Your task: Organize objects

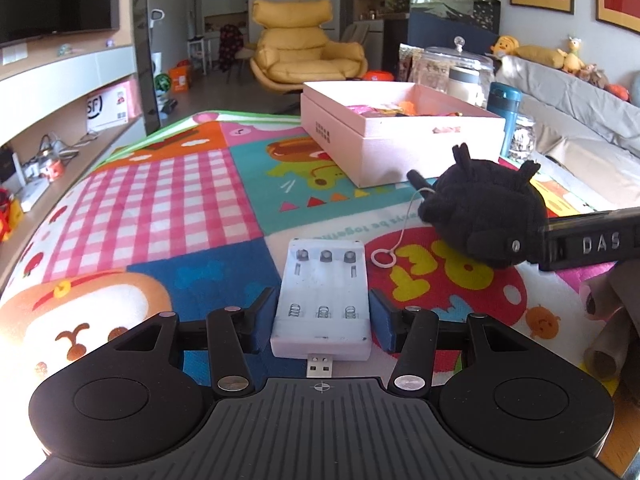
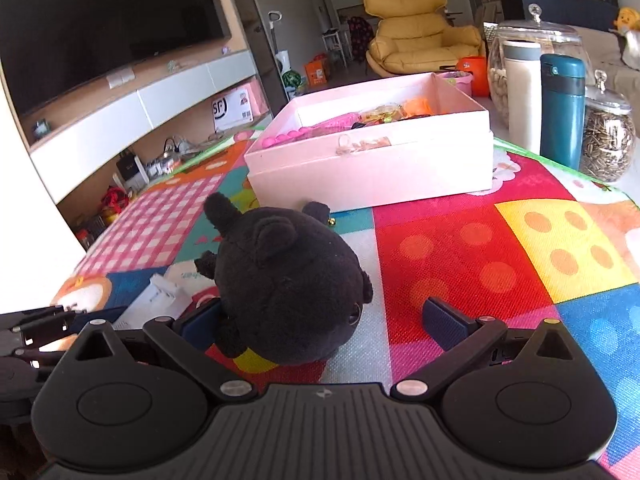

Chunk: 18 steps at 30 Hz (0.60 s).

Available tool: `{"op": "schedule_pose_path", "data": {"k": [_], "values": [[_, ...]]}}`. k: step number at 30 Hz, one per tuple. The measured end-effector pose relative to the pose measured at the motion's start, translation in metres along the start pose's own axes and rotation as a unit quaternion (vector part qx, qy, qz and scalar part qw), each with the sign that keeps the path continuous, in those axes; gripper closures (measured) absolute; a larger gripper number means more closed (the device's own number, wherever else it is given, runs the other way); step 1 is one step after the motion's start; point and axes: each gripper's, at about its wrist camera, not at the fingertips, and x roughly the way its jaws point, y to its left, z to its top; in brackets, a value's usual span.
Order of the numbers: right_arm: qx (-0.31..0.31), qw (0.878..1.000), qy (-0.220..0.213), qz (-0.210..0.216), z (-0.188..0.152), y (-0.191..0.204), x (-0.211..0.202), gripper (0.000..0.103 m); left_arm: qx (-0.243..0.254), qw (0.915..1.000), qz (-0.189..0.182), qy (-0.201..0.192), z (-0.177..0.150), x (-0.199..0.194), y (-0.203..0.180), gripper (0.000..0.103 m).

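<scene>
The left gripper (image 1: 322,322) has a white battery charger (image 1: 322,304) between its pads, which look clamped against its sides. The right gripper (image 2: 320,320) stands apart around a black plush toy (image 2: 288,284), the pink box (image 2: 372,160) beyond.

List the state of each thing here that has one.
Pink box: open, part filled.
Battery charger: empty, flat on the mat, between the left gripper's jaws.
Black plush toy: on the mat.
Right gripper: jaws open.
Seed jar: lidded.
</scene>
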Motion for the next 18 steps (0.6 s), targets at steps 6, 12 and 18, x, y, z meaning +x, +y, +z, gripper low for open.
{"op": "schedule_pose_path", "data": {"k": [6,12,18], "values": [[-0.112,0.992,0.045,-0.028,0.000,0.020,0.008,0.000,0.000,1.0000,0.002,-0.008,-0.003,-0.001,-0.002,0.049],[-0.116,0.991,0.035,-0.049,0.005,0.014,-0.008,0.000,-0.008,0.9999,-0.002,-0.012,-0.005,-0.002,0.001,0.049],[-0.186,0.970,-0.031,-0.155,0.007,0.020,-0.027,0.000,-0.019,0.9997,-0.009,-0.015,-0.005,-0.003,0.004,0.049]]}}
